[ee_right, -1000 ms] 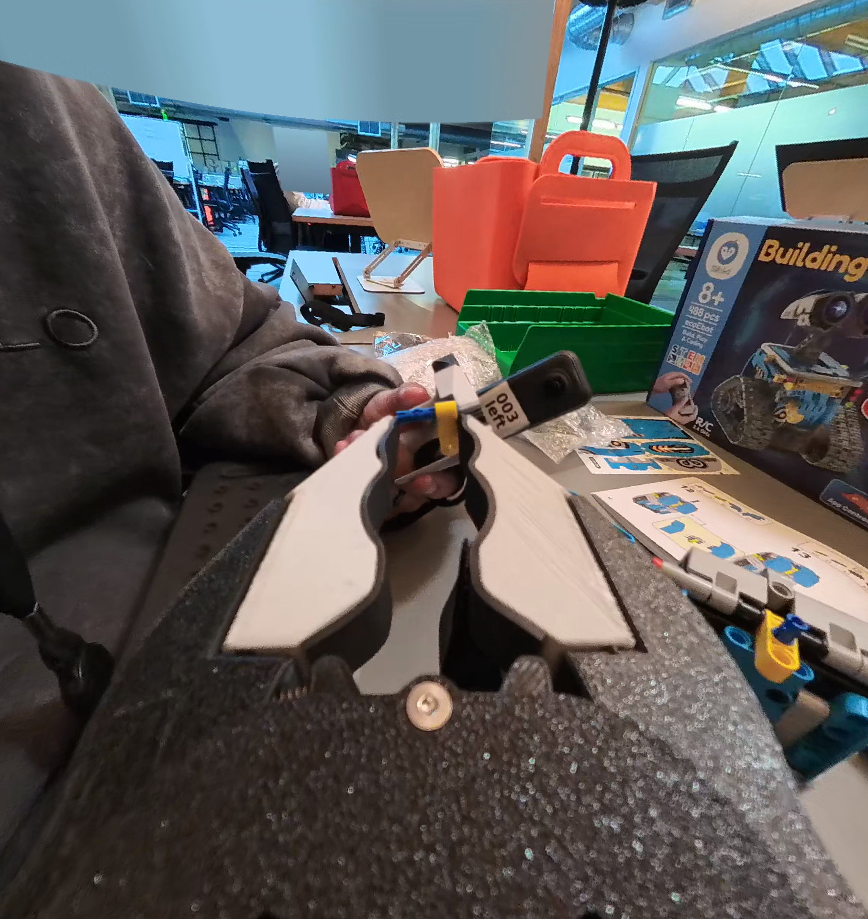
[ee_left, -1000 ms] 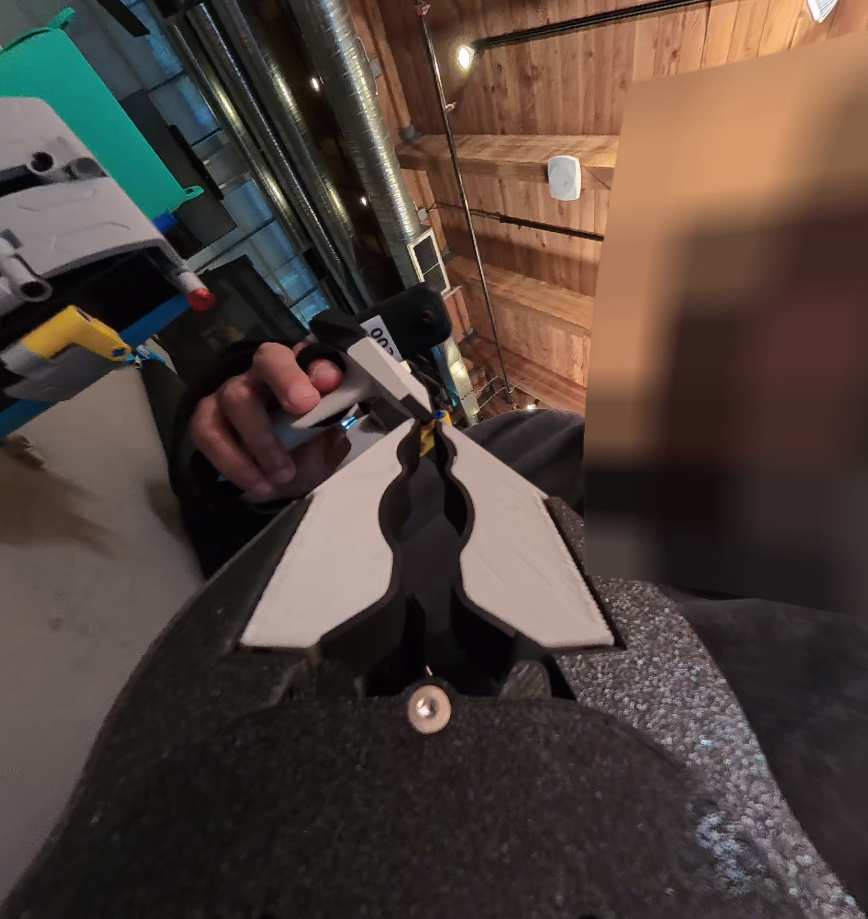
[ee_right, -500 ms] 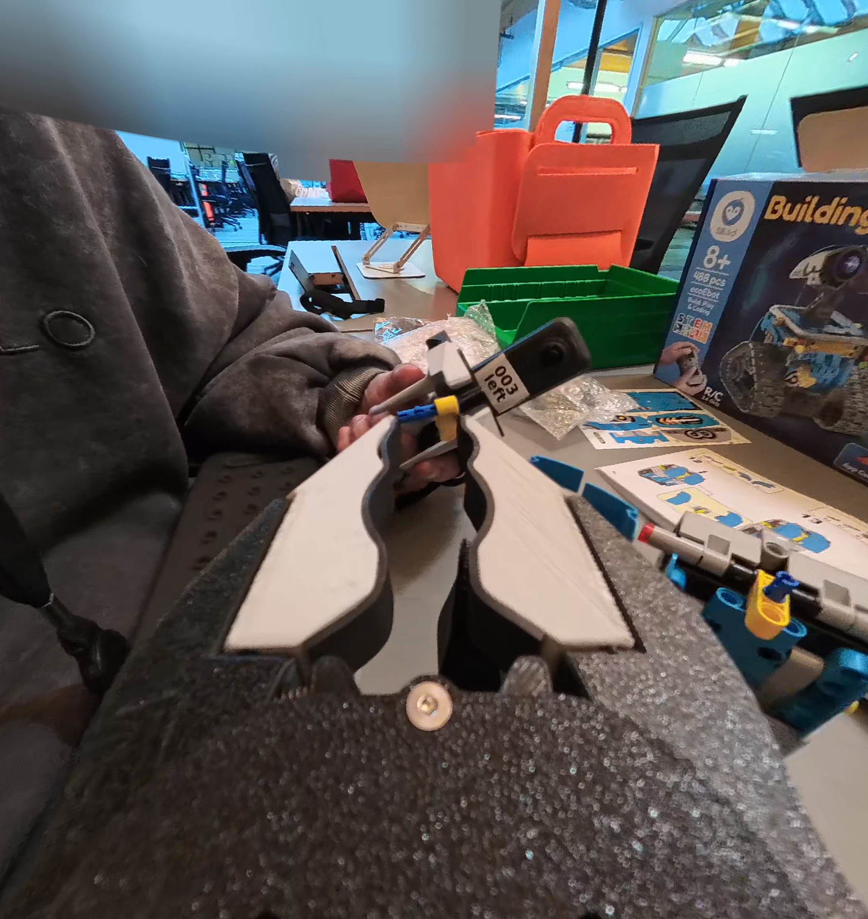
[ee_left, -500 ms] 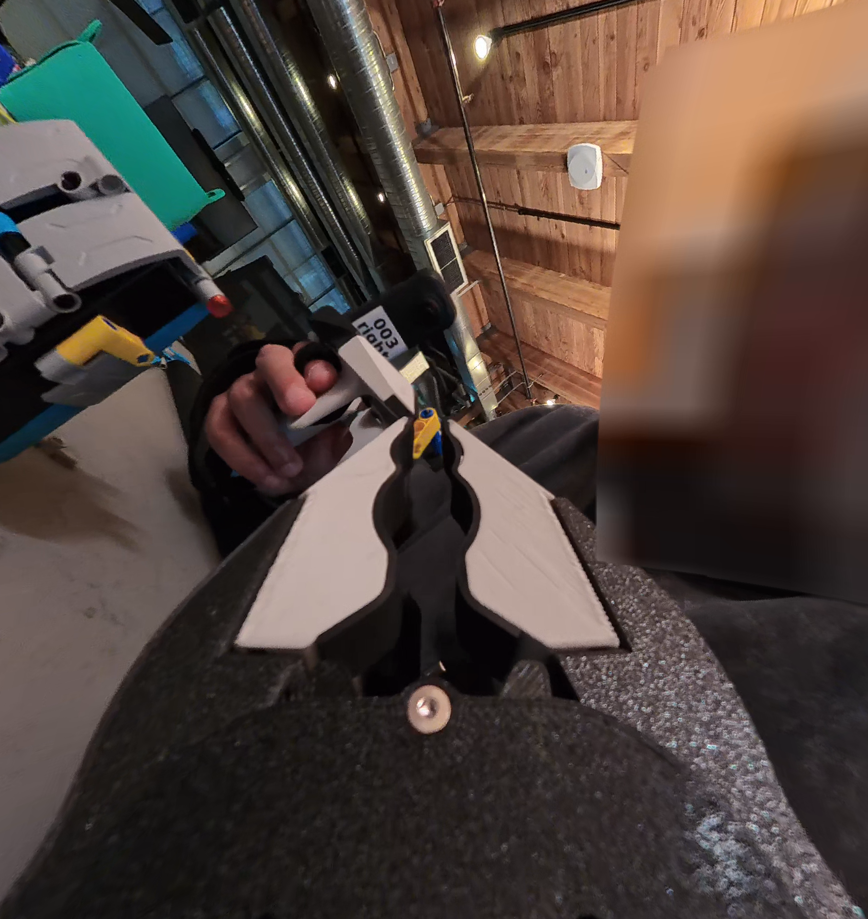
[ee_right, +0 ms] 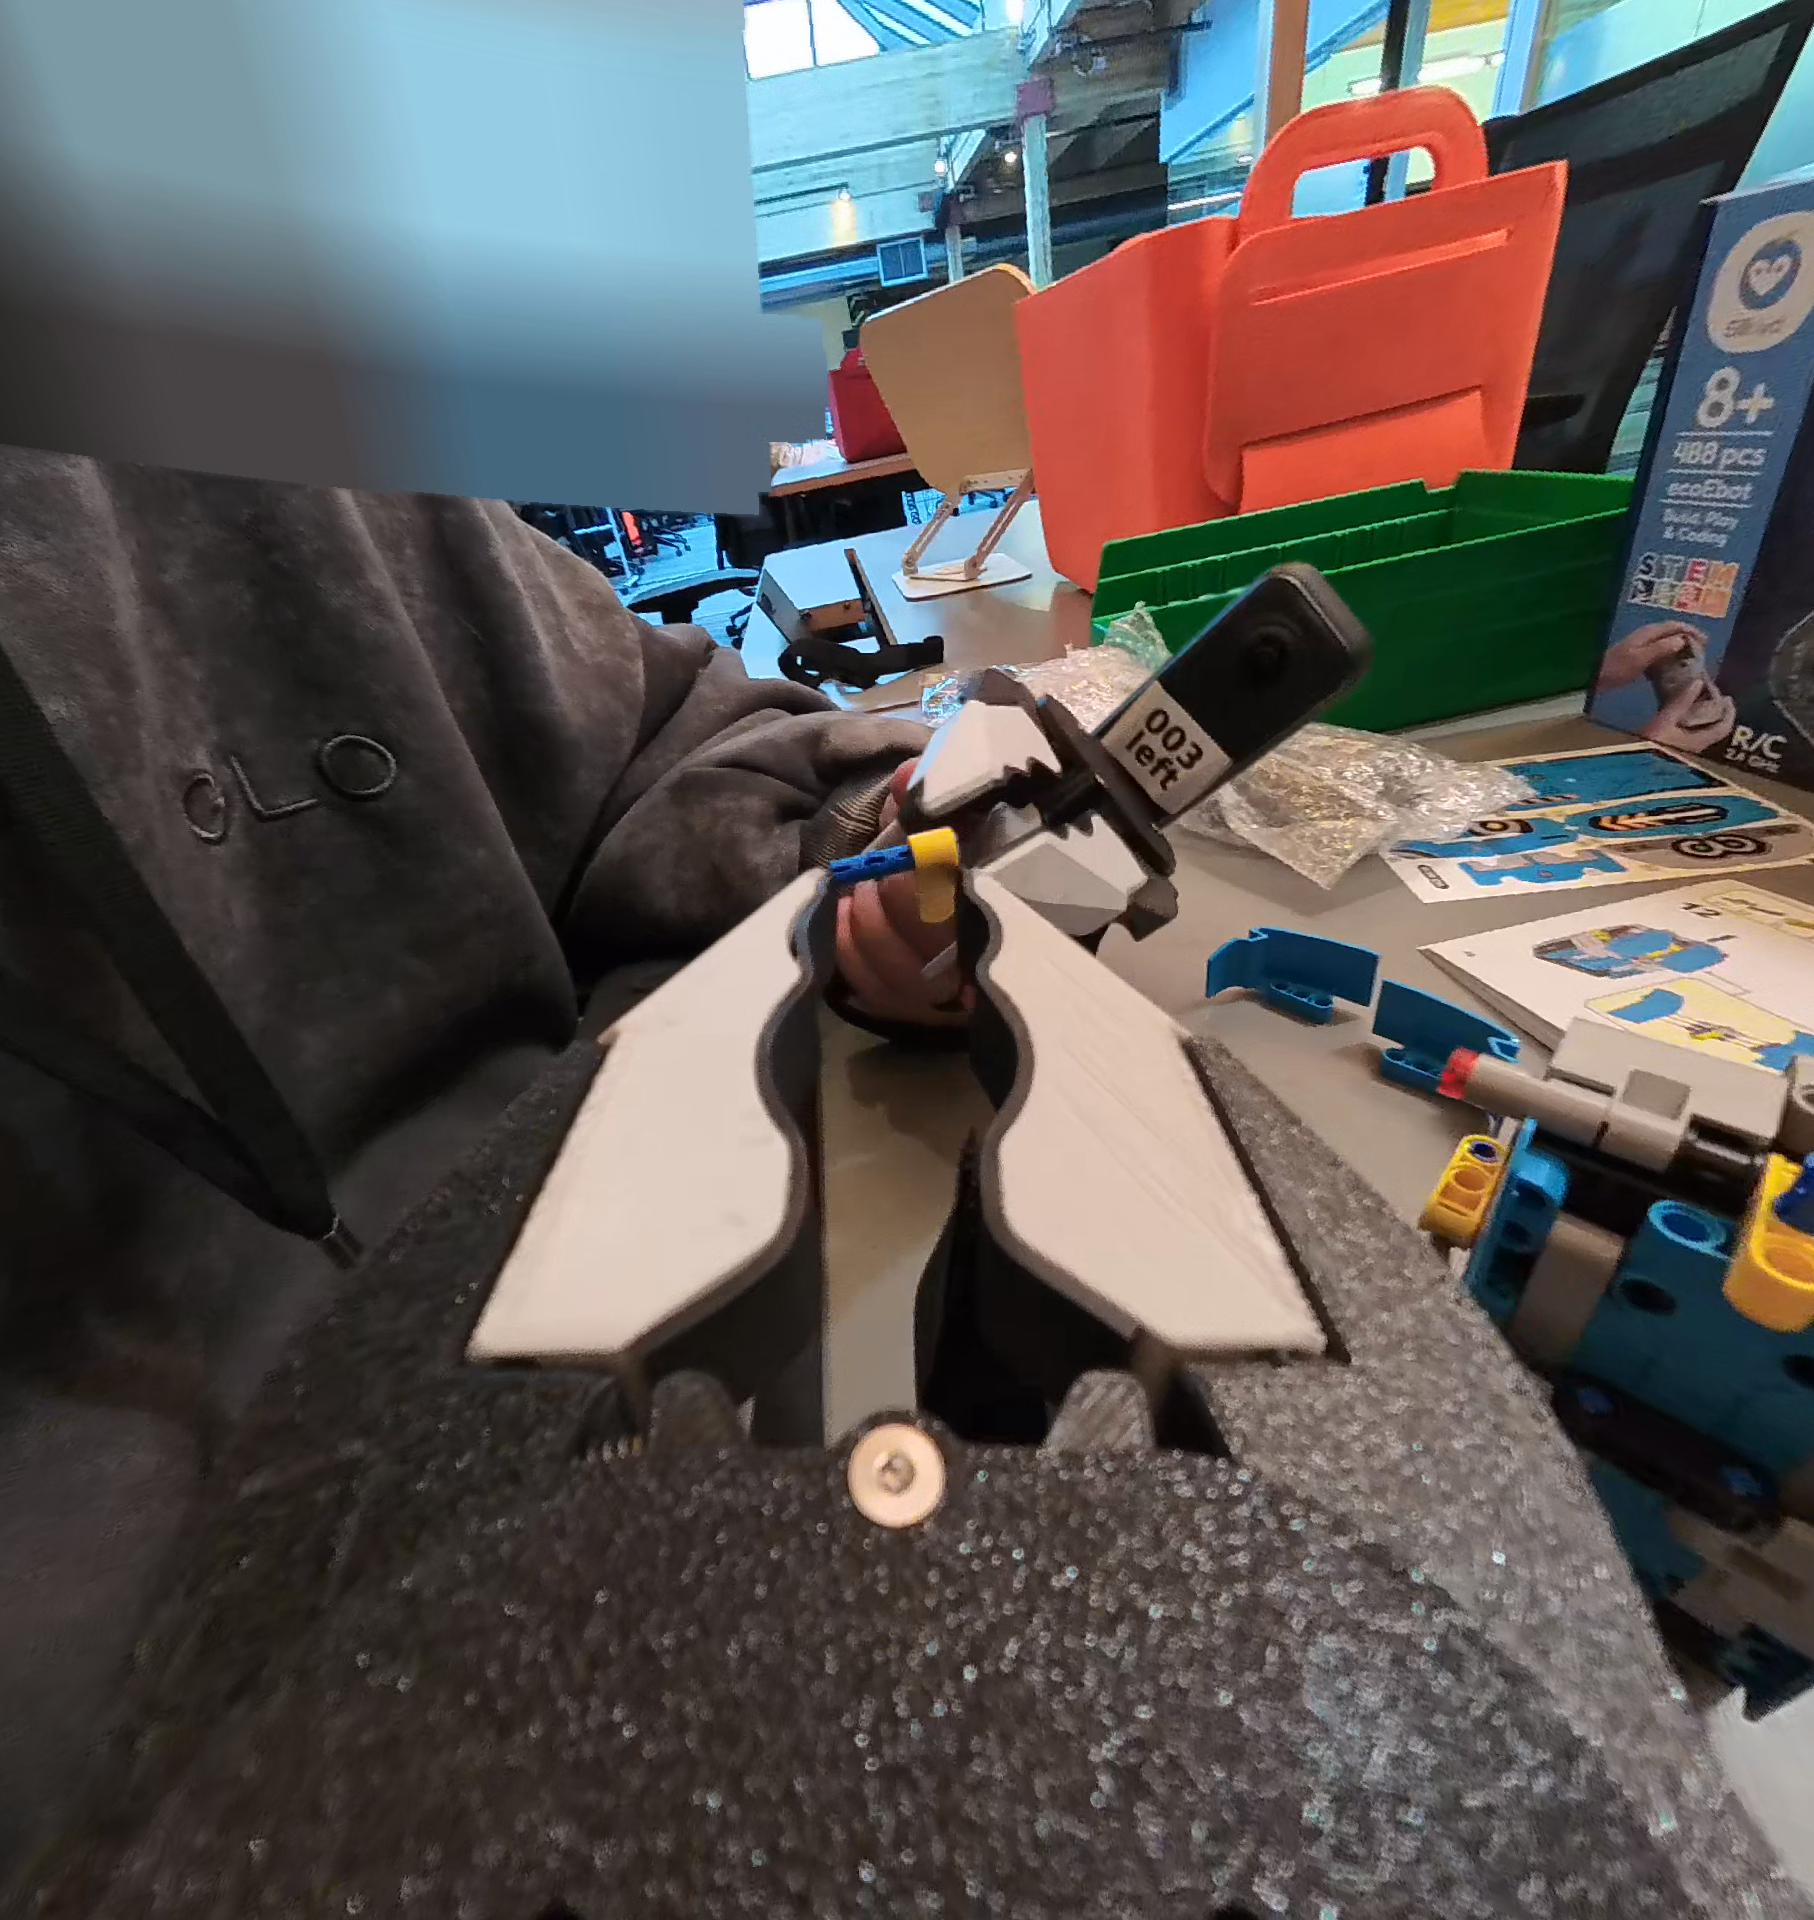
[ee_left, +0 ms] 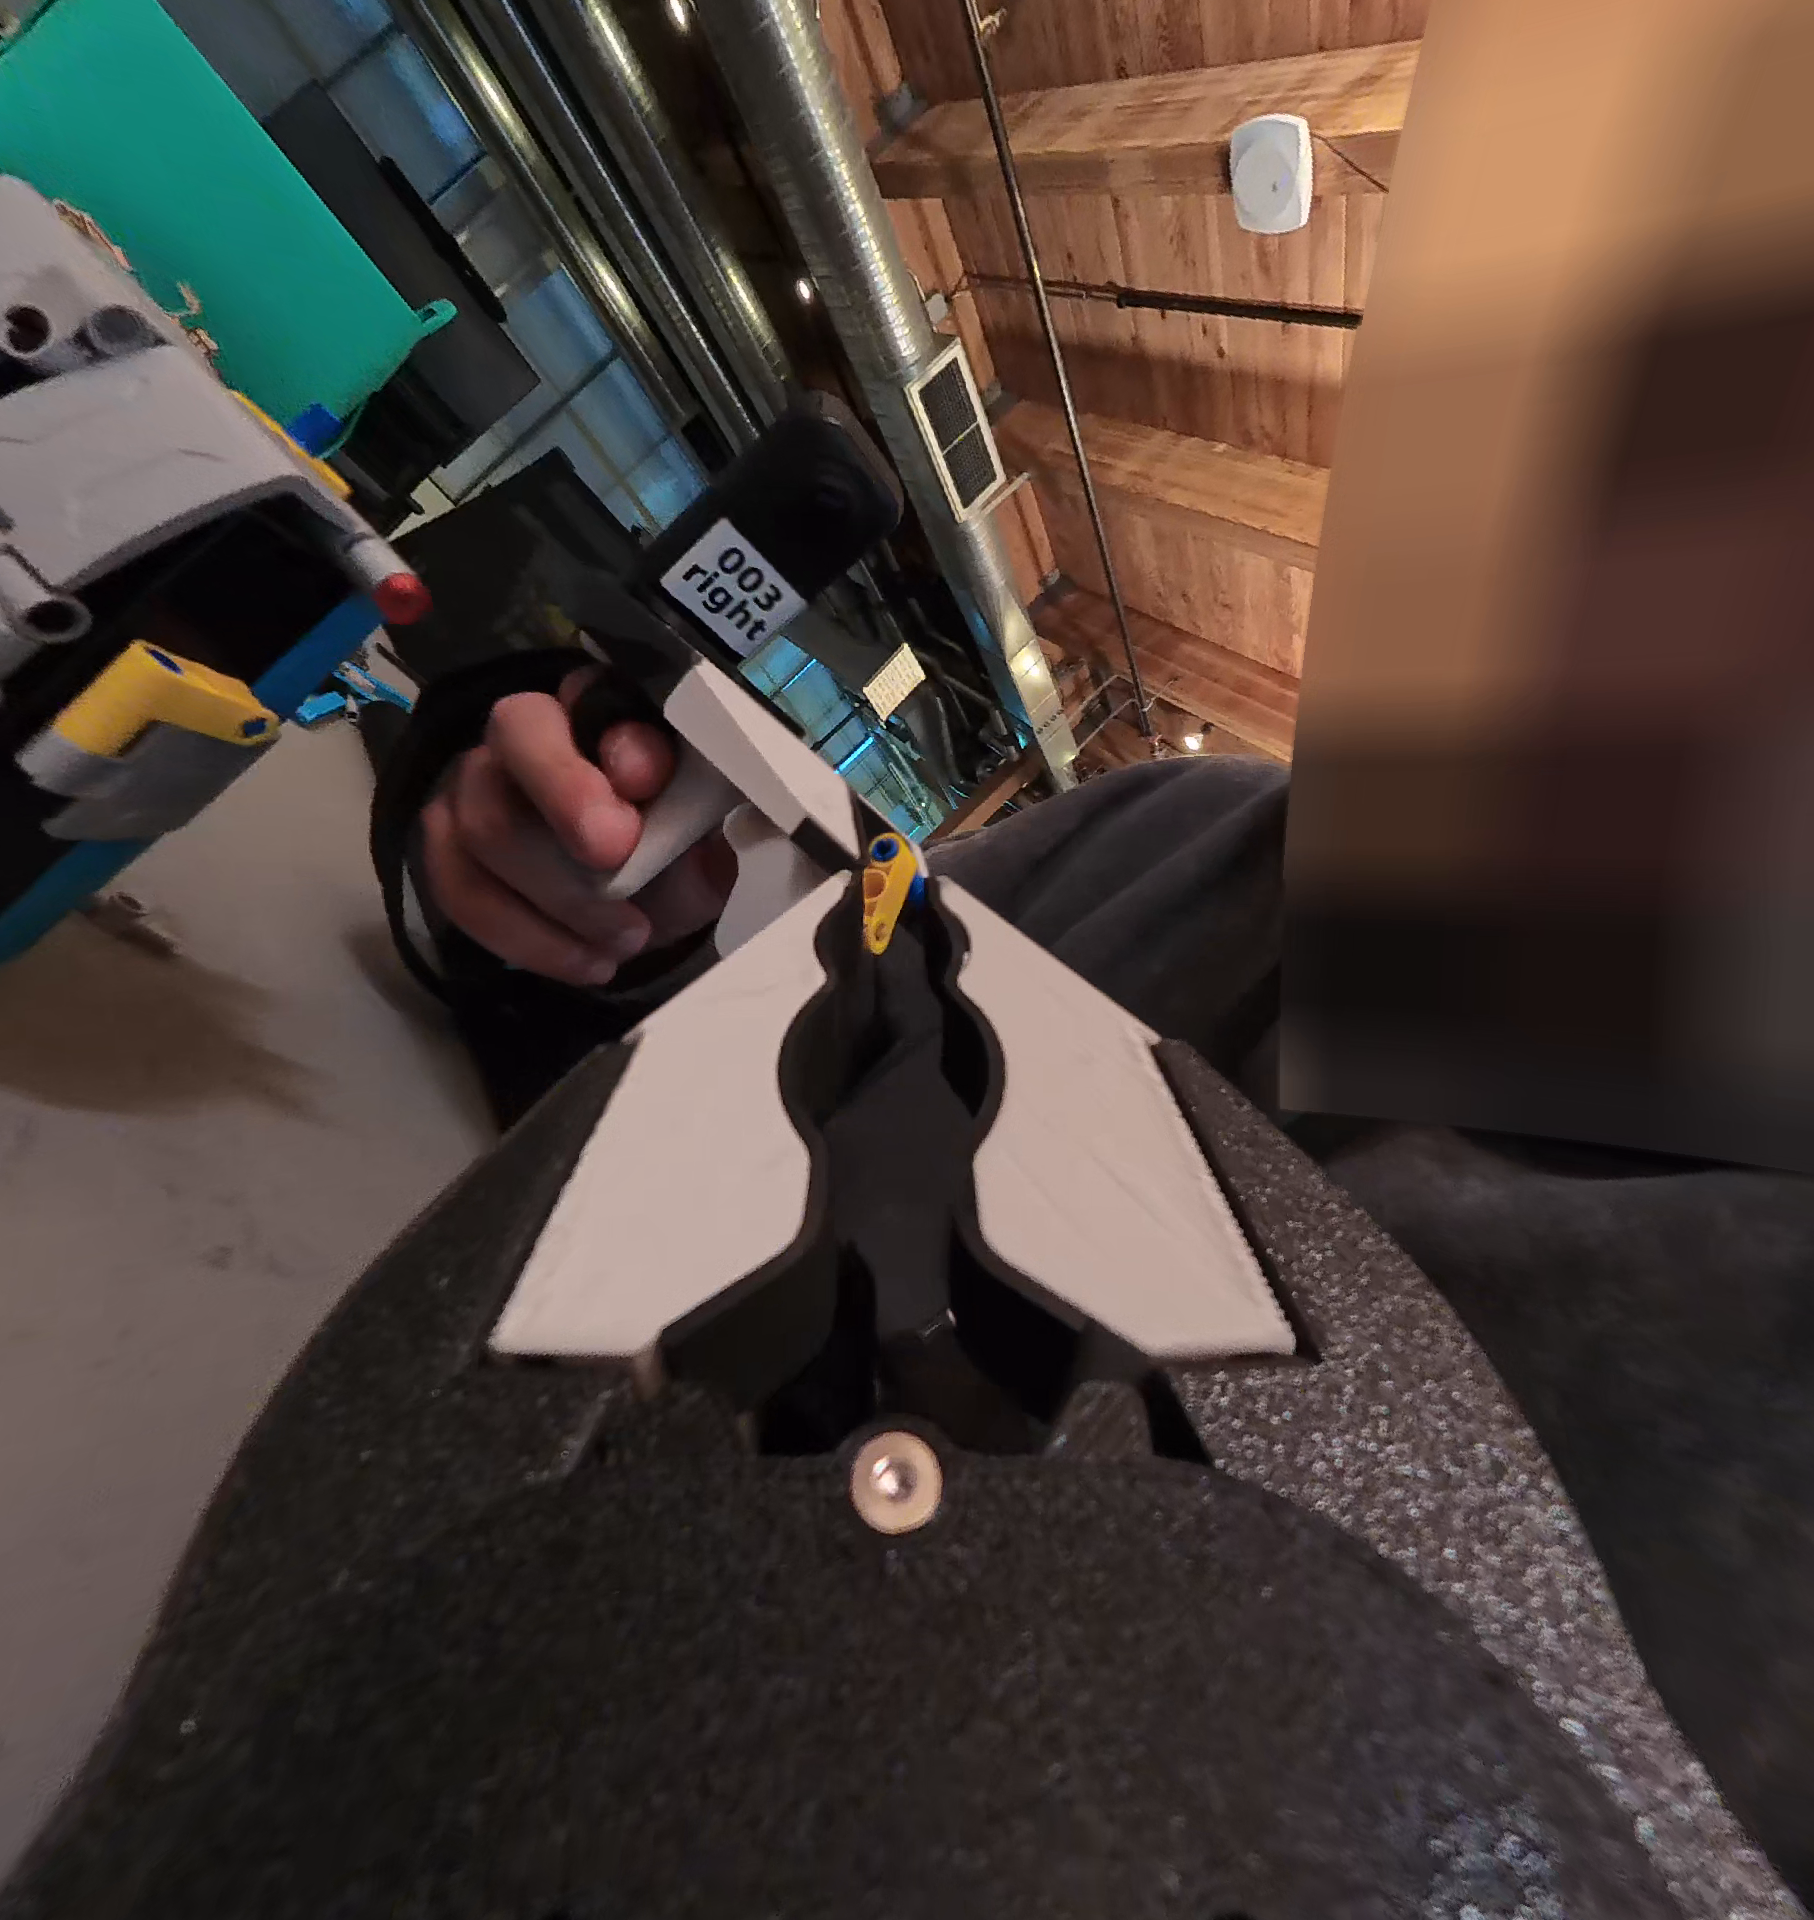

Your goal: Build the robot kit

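A small yellow connector (ee_right: 932, 875) with a blue pin (ee_right: 867, 862) through it is held in the air between both grippers, in front of a person's grey sweatshirt (ee_right: 311, 831). My right gripper (ee_right: 890, 891) is nearly closed, one fingertip on the pin's end and the other against the connector. My left gripper (ee_left: 885, 902) is shut on the same yellow connector (ee_left: 882, 896) from the opposite side. In the right wrist view the left gripper's fingers (ee_right: 1054, 883) come in from the far right. In the left wrist view the right gripper's fingers (ee_left: 768, 753) come in from the upper left.
A partly built blue, grey and yellow model (ee_right: 1661, 1247) stands on the table at right and shows in the left wrist view (ee_left: 103, 623). Two loose blue curved parts (ee_right: 1287, 977), instruction sheets (ee_right: 1609, 862), plastic bags (ee_right: 1329, 790), a green bin (ee_right: 1402, 582), an orange bag (ee_right: 1298, 364) and the kit box (ee_right: 1755, 468) lie beyond. Both grippers' tips are close together, under 4 cm apart.
Both grippers stay on the yellow connector while the pair shifts and turns. The model and two blue curved parts have come further into the right wrist view.
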Demonstrator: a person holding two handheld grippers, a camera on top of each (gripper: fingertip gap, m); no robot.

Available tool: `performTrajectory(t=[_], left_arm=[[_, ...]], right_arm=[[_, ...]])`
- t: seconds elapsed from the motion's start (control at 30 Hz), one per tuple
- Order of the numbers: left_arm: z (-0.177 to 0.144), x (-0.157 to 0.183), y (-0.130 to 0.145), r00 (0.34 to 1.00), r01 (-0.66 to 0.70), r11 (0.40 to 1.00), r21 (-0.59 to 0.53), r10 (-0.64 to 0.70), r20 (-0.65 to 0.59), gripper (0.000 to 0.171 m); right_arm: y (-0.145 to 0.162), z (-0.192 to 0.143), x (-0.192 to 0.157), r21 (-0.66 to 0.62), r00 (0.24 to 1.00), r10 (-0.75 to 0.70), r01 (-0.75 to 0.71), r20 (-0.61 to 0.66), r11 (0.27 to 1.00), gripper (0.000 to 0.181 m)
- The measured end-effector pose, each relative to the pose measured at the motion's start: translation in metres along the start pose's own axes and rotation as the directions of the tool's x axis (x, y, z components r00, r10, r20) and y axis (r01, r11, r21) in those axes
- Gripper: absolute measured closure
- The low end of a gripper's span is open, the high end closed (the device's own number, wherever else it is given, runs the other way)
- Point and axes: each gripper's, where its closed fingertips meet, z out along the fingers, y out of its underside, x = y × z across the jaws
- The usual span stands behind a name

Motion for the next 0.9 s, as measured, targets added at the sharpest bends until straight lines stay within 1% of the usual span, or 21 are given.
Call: performTrajectory(t=[0.03, 0.07, 0.1, 0.17, 0.27, 0.3, 0.33, 0.43, 0.5, 0.57, 0.63, 0.7, 0.77, 0.8, 0.9], left_arm=[[0.000, -0.002, 0.000, 1.000, 0.007, 1.000, -0.002, -0.007, 0.010, 0.157], [0.000, -0.006, 0.001, 0.999, 0.013, 1.000, -0.006, -0.013, 0.038, 0.142], [0.001, -0.008, 0.002, 0.999, 0.014, 1.000, -0.011, -0.013, 0.051, 0.139], [0.002, -0.007, 0.003, 0.999, 0.009, 1.000, -0.017, -0.008, 0.046, 0.139], [0.005, -0.002, 0.010, 1.000, 0.011, 0.998, -0.055, -0.010, 0.016, 0.143], [0.006, 0.001, 0.013, 1.000, 0.008, 0.998, -0.067, -0.009, -0.004, 0.161], [0.006, 0.003, 0.013, 1.000, 0.001, 0.998, -0.067, -0.002, -0.014, 0.164], [0.003, 0.002, 0.008, 1.000, -0.010, 0.999, -0.031, 0.010, -0.005, 0.165], [-0.001, -0.005, -0.003, 0.997, -0.049, 0.998, 0.028, 0.047, 0.055, 0.165], [-0.010, -0.014, -0.018, 0.974, -0.164, 0.982, 0.096, 0.146, 0.171, 0.165], [-0.015, -0.015, -0.026, 0.946, -0.257, 0.960, 0.115, 0.225, 0.235, 0.166], [-0.014, -0.015, -0.025, 0.944, -0.265, 0.958, 0.108, 0.235, 0.233, 0.165], [-0.013, -0.012, -0.025, 0.939, -0.287, 0.952, 0.110, 0.256, 0.229, 0.165], [-0.011, -0.011, -0.024, 0.940, -0.291, 0.951, 0.106, 0.263, 0.219, 0.165], [-0.006, -0.012, -0.018, 0.936, -0.298, 0.951, 0.078, 0.275, 0.220, 0.165]], right_arm=[[-0.001, 0.000, 0.000, 0.003, 1.000, -0.013, 0.013, -0.003, 1.000, 0.159], [-0.004, -0.001, -0.002, 0.018, 1.000, -0.025, 0.025, -0.001, 1.000, 0.159], [-0.006, -0.002, -0.002, 0.030, 1.000, -0.031, 0.031, -0.004, 0.999, 0.159], [-0.006, -0.003, -0.001, 0.032, 1.000, -0.029, 0.030, -0.010, 0.999, 0.159], [0.000, 0.002, -0.004, -0.005, 1.000, -0.020, 0.020, 0.015, 1.000, 0.159], [0.002, 0.003, -0.004, -0.019, 0.999, -0.036, 0.036, 0.008, 0.999, 0.159], [0.003, 0.004, -0.005, -0.023, 0.999, -0.049, 0.049, 0.008, 0.999, 0.160], [0.002, 0.002, 0.000, -0.018, 0.999, -0.049, 0.048, -0.017, 0.999, 0.166], [0.003, -0.001, 0.011, -0.030, 0.996, -0.042, 0.040, -0.084, 0.999, 0.167], [0.003, -0.002, 0.020, -0.025, 0.991, -0.006, 0.003, -0.136, 1.000, 0.159], [0.001, -0.001, 0.024, 0.002, 0.987, 0.043, -0.044, -0.157, 0.999, 0.157], [-0.002, -0.003, 0.032, 0.030, 0.976, 0.070, -0.065, -0.205, 0.997, 0.158], [-0.005, -0.005, 0.038, 0.061, 0.970, 0.111, -0.100, -0.218, 0.993, 0.158], [-0.006, -0.006, 0.040, 0.071, 0.967, 0.131, -0.118, -0.218, 0.990, 0.156], [-0.010, -0.004, 0.035, 0.101, 0.973, 0.161, -0.145, -0.165, 0.984, 0.163]])
